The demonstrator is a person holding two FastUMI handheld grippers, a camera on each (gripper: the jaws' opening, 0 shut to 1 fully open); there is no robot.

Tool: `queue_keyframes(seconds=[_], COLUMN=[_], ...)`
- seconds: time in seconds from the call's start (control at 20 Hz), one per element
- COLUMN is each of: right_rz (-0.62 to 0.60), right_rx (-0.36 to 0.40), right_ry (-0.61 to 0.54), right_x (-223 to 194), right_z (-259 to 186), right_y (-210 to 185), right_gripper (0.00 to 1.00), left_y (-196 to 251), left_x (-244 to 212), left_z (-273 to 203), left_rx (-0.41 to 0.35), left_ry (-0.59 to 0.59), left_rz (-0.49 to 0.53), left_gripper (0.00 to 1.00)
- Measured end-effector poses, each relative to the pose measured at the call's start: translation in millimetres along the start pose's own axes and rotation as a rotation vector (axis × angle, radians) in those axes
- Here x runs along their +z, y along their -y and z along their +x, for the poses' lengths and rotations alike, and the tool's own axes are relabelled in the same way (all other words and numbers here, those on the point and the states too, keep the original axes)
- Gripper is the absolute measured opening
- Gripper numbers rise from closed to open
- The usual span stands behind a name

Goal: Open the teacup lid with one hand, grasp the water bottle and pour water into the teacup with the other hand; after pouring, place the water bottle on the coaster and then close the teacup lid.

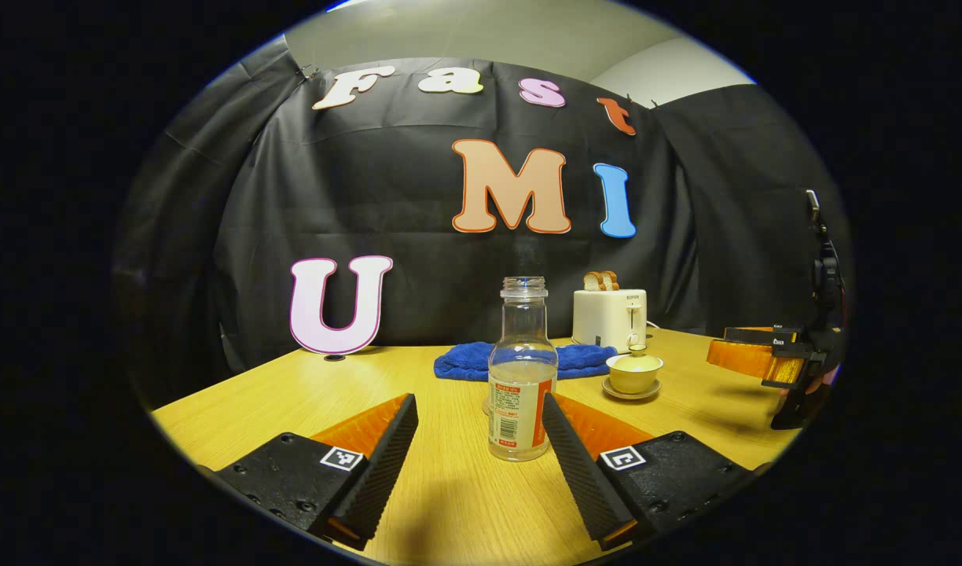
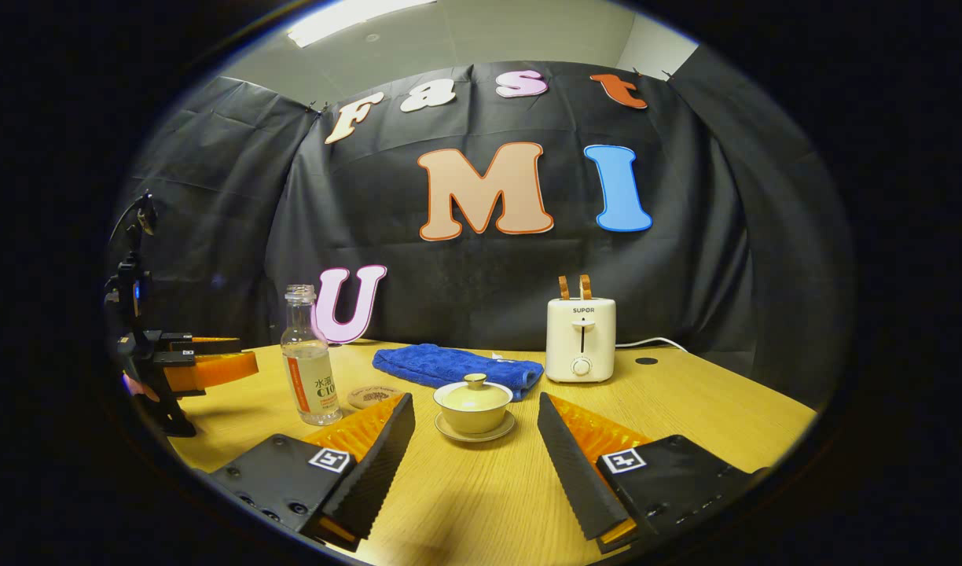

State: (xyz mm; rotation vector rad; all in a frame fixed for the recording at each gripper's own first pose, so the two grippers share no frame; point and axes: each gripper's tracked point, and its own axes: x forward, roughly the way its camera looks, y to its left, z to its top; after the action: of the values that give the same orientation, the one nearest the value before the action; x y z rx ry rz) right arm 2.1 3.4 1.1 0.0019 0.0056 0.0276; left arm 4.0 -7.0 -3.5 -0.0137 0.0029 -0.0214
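Observation:
A clear, uncapped water bottle (image 1: 522, 377) with a little water stands on the wooden table (image 1: 292, 393). It sits in the gap of my open left gripper (image 1: 479, 402), nearer the right-hand finger, and neither finger presses it. The lidded pale teacup (image 1: 634, 369) on its saucer is farther off to the right. In the right gripper view the teacup (image 2: 475, 405), with its lid (image 2: 475, 387) on, stands just ahead between the fingers of my open right gripper (image 2: 475, 417). The bottle (image 2: 310, 369) is at the left, with a round coaster (image 2: 375, 395) beside it.
A folded blue towel (image 2: 453, 365) lies behind the teacup. A white toaster (image 2: 581, 338) holding bread stands at the back right. The left gripper (image 2: 245, 363) hovers at the table's left side, and the right gripper (image 1: 717, 352) at the right in the left gripper view.

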Motion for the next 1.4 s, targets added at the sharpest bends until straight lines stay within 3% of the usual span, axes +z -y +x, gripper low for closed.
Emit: queue_keyframes(seconds=[0.25,0.3,0.8,1.05,1.2,1.4], right_rz=[0.0,0.0,0.0,-0.004,-0.016,-0.032], right_rx=[0.005,0.0,0.004,0.012,0.019,0.017], right_ry=[-0.006,-0.004,-0.024,-0.038,-0.07,-0.11], right_x=[-3,-2,-7,-10,-15,-21], right_z=[8,13,91,114,124,138], right_y=[0,2,3,-2,-6,-8], right_gripper=[0.99,0.95,1.0,0.95,0.98,0.71], left_y=[1,1,1,1,1,1], left_x=[0,0,0,0,0,0], left_z=[0,0,0,0,1,0], left_rx=[-0.004,-0.004,-0.004,-0.004,-0.004,-0.004], left_ry=[0.001,-0.001,0.0,0.001,0.0,0.0], left_rz=[0.0,0.001,0.0,0.0,0.0,-0.001], left_gripper=[0.93,0.93,0.93,0.93,0.93,0.93])
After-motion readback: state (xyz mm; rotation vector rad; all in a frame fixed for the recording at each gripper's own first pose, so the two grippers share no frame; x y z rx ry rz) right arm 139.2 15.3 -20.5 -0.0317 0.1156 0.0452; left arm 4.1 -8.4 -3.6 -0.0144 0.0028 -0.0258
